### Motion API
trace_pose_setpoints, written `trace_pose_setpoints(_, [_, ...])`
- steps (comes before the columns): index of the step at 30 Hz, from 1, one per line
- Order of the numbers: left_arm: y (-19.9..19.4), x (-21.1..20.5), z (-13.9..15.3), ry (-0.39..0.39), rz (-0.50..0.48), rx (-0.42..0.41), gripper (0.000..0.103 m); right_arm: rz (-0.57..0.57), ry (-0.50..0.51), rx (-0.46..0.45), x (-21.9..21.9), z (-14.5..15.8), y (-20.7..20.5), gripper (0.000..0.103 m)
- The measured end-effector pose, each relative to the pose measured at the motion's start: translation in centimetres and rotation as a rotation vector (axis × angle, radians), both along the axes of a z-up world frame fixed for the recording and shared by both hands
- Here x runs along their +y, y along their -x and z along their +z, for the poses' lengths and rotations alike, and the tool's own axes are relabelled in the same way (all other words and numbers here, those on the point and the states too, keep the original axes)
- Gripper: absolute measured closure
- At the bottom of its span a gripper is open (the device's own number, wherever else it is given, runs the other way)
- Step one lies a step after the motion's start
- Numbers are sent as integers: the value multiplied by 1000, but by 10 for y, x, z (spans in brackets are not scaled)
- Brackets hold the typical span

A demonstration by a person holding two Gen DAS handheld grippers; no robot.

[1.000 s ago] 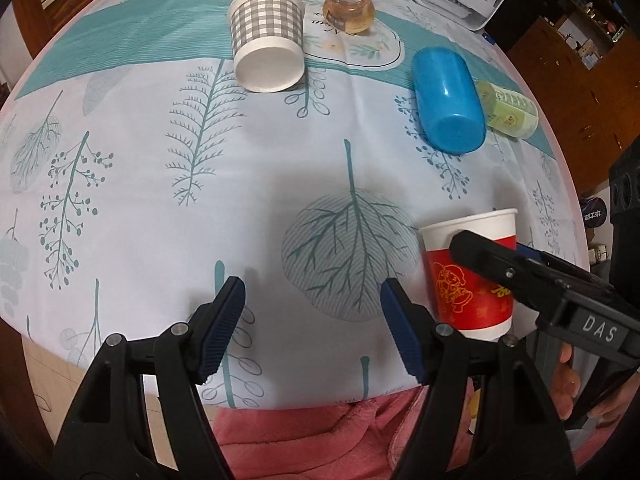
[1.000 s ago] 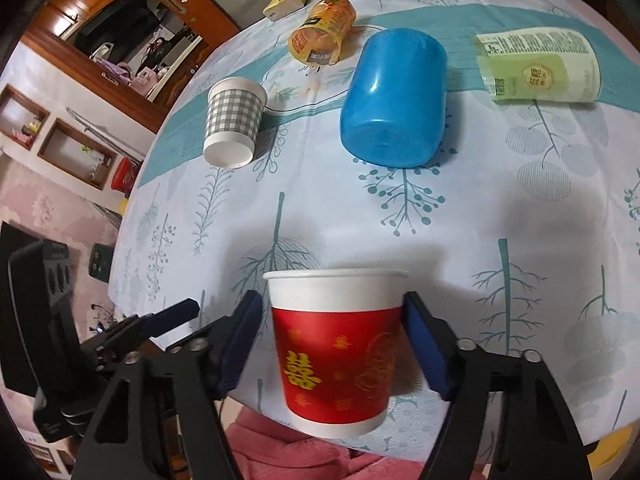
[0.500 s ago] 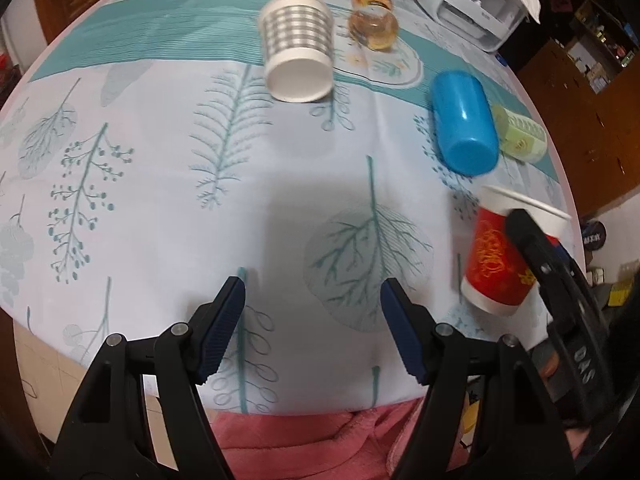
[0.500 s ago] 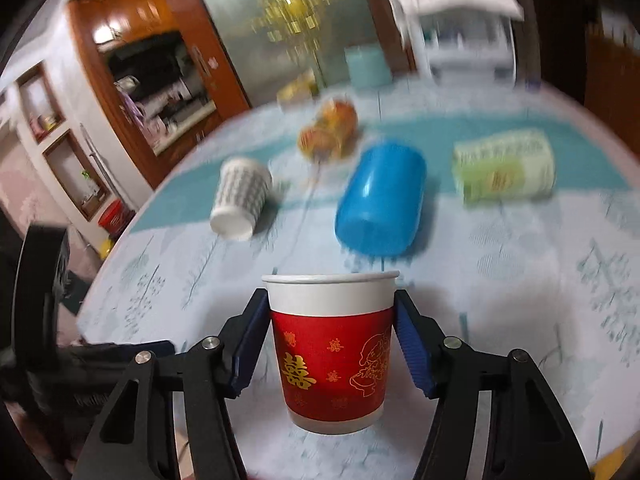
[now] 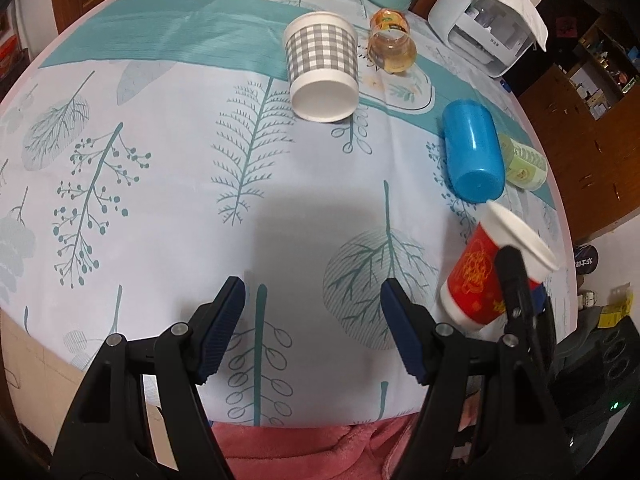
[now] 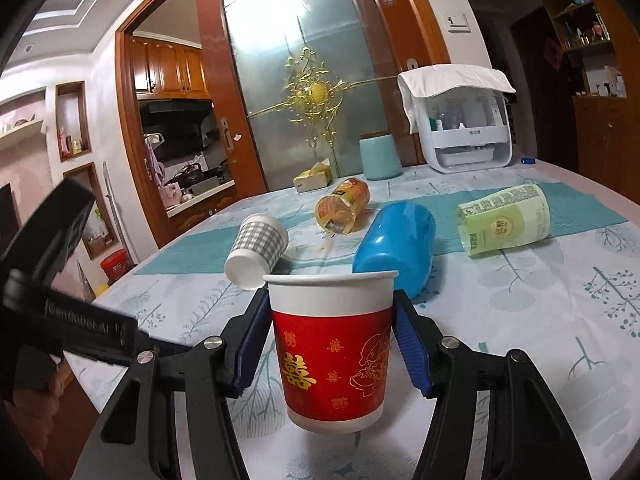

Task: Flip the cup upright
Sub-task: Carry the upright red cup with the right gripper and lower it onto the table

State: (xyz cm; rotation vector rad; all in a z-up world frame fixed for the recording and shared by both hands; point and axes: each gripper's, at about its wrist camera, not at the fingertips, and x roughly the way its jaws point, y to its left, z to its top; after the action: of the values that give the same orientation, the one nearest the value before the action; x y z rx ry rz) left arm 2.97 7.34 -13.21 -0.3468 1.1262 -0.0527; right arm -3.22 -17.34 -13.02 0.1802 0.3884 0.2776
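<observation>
Red paper cup [image 6: 332, 354] clamped mouth-up between the right gripper [image 6: 332, 344] pads, hanging just above the tablecloth [image 5: 168, 184] near its front edge. Left gripper [image 5: 312, 328] idle, jaws wide apart on nothing. Best lowered straight, base flat, pads eased off evenly; thin paper wall probably crushes under squeeze.

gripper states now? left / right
Left gripper: open, holding nothing, above the tablecloth.
Right gripper: shut on the red paper cup, rim up.
</observation>
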Motion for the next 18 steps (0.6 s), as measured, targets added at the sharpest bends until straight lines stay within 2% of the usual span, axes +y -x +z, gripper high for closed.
trace_pose_setpoints(3, [0, 0, 2, 1, 3, -6, 35, 37, -9, -3, 2, -2, 4, 43])
trace_pose_setpoints(18, [15, -15, 15, -23, -35, -46, 35, 121, 230, 4, 23, 0, 50, 40])
